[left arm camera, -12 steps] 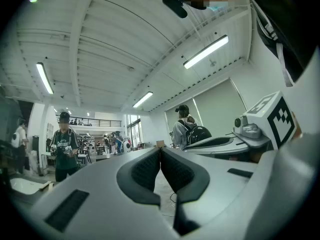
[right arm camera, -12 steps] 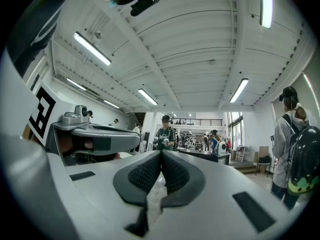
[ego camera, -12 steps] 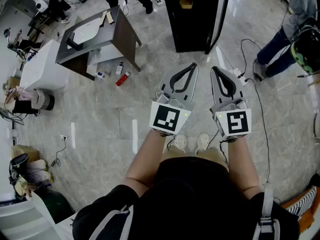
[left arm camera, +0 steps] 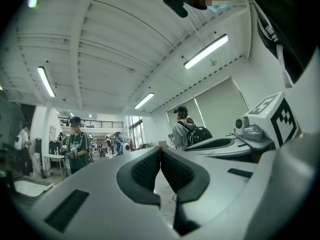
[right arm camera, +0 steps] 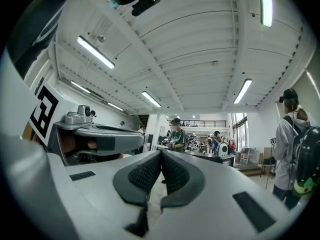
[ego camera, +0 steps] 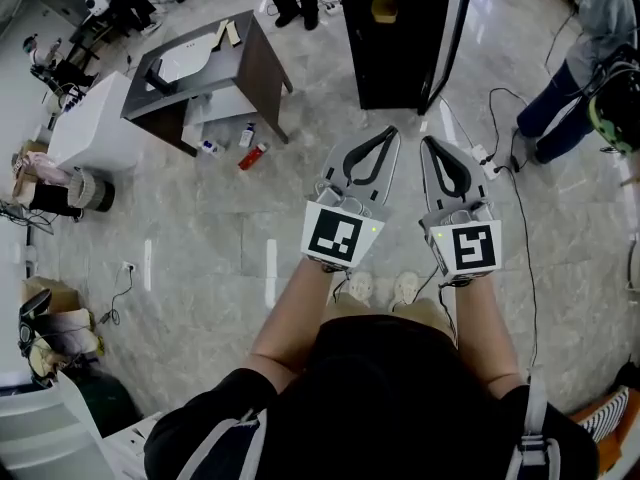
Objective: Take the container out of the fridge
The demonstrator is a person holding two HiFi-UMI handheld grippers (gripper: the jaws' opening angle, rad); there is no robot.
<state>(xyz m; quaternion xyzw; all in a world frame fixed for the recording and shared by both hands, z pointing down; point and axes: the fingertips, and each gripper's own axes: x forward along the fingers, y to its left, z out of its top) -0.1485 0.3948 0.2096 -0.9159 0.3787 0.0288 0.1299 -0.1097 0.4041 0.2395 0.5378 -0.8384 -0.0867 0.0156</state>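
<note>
Yellow container (ego camera: 384, 10) in fridge (ego camera: 395, 73), beyond jaws (shut)

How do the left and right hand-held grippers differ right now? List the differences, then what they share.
The left hand-held gripper bears a different marker pattern on its cube than the right hand-held gripper. In the head view the left leans rightward and the right leftward, so their tips converge. Both are shut with nothing between the jaws, short of the black fridge.
</note>
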